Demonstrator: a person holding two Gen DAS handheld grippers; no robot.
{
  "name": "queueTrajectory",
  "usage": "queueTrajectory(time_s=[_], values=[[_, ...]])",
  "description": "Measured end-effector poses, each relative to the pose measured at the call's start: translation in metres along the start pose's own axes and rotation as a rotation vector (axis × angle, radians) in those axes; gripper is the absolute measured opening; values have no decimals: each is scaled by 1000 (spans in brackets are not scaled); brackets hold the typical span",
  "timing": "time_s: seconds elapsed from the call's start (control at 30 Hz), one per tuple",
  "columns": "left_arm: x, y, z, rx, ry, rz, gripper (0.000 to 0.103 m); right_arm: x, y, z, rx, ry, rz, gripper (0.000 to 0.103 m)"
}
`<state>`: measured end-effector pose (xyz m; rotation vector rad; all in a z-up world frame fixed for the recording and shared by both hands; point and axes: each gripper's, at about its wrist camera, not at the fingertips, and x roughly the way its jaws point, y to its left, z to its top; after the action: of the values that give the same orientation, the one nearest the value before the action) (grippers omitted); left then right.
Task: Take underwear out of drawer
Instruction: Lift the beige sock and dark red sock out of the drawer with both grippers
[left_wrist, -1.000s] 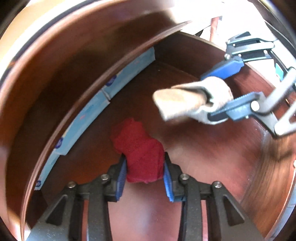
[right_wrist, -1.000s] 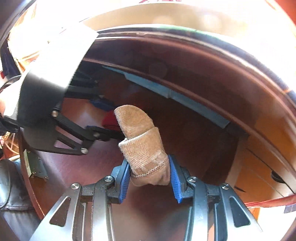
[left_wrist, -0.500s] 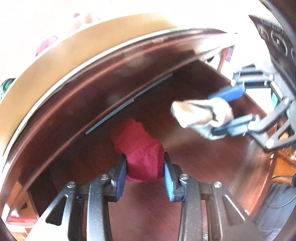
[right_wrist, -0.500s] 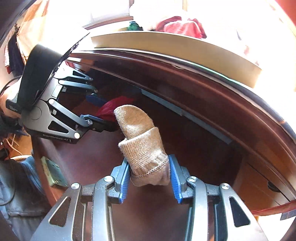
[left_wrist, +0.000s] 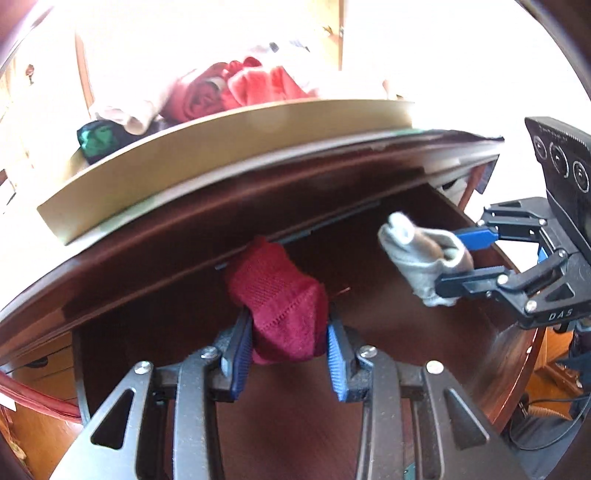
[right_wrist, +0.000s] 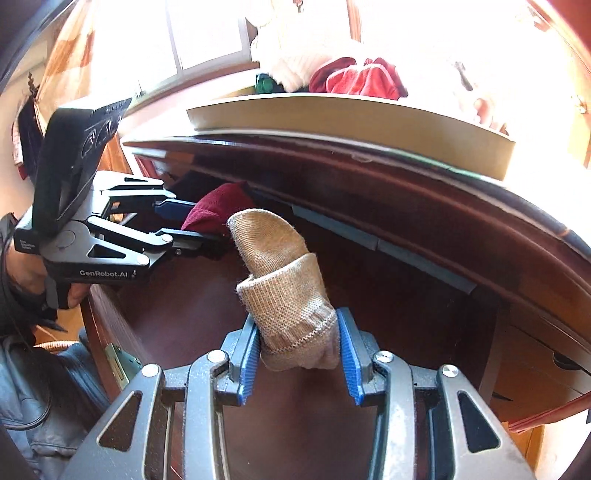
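My left gripper is shut on a rolled dark red garment, which it holds above the floor of the open dark wooden drawer. To its right, my right gripper grips a rolled tan garment. From the right wrist view, the right gripper is shut on the tan roll, and the left gripper with the red roll hangs at the left. Both rolls are clear of the drawer bottom.
A beige tray sits on the cabinet top above the drawer, with red, white and green clothes piled behind it. The drawer's back wall carries a pale blue strip. A hand holds the left gripper's handle.
Both grippers have risen out of the drawer with their rolls. The left one moved more and rolled, so the cabinet top and the clothes pile have come into view.
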<state>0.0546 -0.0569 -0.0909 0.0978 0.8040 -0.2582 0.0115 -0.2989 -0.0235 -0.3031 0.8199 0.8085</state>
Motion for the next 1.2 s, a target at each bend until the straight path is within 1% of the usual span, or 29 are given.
queueTrajectory(time_s=[0.07, 0.1, 0.27, 0.5, 0.67, 0.9, 1.03, 1.2], values=[[-3, 3, 0, -10, -19, 10, 34, -8, -6, -1, 11, -33, 4, 42], [-10, 11, -2, -10, -26, 13, 34, -15, -12, -4, 15, -43, 11, 42], [-12, 11, -2, -13, -47, 23, 34, -24, -18, -9, 34, -73, 17, 42], [-17, 14, -4, -33, -95, 44, 34, -24, -16, -9, 37, -135, -3, 42], [-24, 18, -5, -49, -139, 54, 34, -37, -15, -14, 19, -192, -32, 42], [-25, 17, -1, -75, -173, 47, 34, -34, -12, -8, 10, -201, -54, 42], [-34, 19, 7, -71, -191, 49, 34, -33, -11, -2, -2, -197, -62, 42], [-49, 24, 22, -62, -225, 65, 34, -37, -7, 16, -21, -213, -58, 42]])
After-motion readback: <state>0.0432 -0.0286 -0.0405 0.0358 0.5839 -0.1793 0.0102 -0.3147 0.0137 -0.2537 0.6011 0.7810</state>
